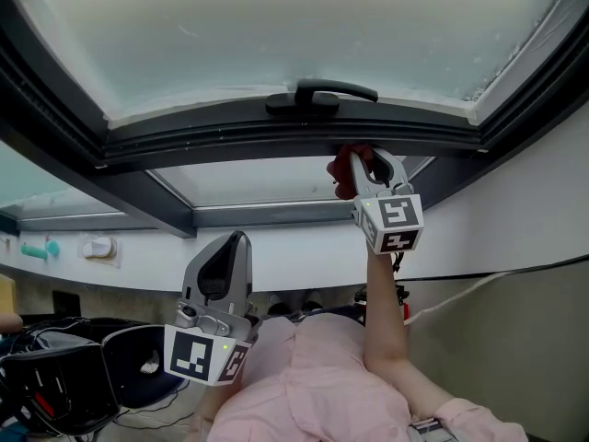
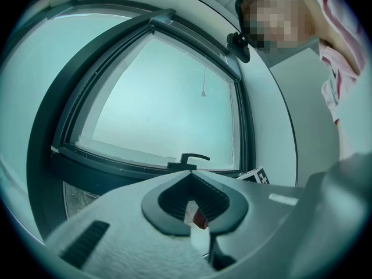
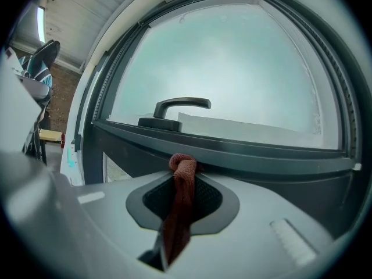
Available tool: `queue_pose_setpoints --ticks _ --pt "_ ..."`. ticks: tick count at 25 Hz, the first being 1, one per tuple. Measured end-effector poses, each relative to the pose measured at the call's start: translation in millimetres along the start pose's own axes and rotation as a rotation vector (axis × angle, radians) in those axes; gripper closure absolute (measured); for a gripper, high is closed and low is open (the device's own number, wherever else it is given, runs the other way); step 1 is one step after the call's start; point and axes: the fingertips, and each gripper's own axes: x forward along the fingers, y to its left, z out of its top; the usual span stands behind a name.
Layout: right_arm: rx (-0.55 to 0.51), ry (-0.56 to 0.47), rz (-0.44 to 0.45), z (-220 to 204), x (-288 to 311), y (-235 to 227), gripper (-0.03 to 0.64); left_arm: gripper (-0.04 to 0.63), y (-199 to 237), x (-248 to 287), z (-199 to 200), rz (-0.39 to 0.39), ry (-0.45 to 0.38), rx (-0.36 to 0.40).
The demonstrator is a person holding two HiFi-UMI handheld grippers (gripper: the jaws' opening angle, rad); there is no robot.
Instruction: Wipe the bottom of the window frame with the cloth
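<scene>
Nearest to the person, low at 7 o'clock in the head view, the left gripper hangs by the chest. Its fingers are closed together with nothing in them. It is well apart from the window.

Further out, at about 3 o'clock, a raised arm holds the right gripper up high. Its fingers are squeezed tight on the red cloth. A small bunch of cloth pokes out past the tips, right at the bottom bar of the window frame. I cannot tell if it is pressing on the bar or just beside it.

Beyond that, at 12 o'clock, the dark handle sits on the frame, with the pale glass behind it.

I think the wiping is under way. Only a little cloth sticks out, so the hard fingers could scrape the frame. A hard rub along the bar could also pull the cloth loose, and it would drop. Going too high could bump the handle.
</scene>
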Motion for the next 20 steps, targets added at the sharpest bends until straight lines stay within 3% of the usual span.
queue_pose_setpoints --ticks 20 --pt "-0.024 -0.021 0.080 -3.2 -4.2 -9.9 0.565 0.595 -24.9 23.4 -6.6 -0.009 0.011 0.009"
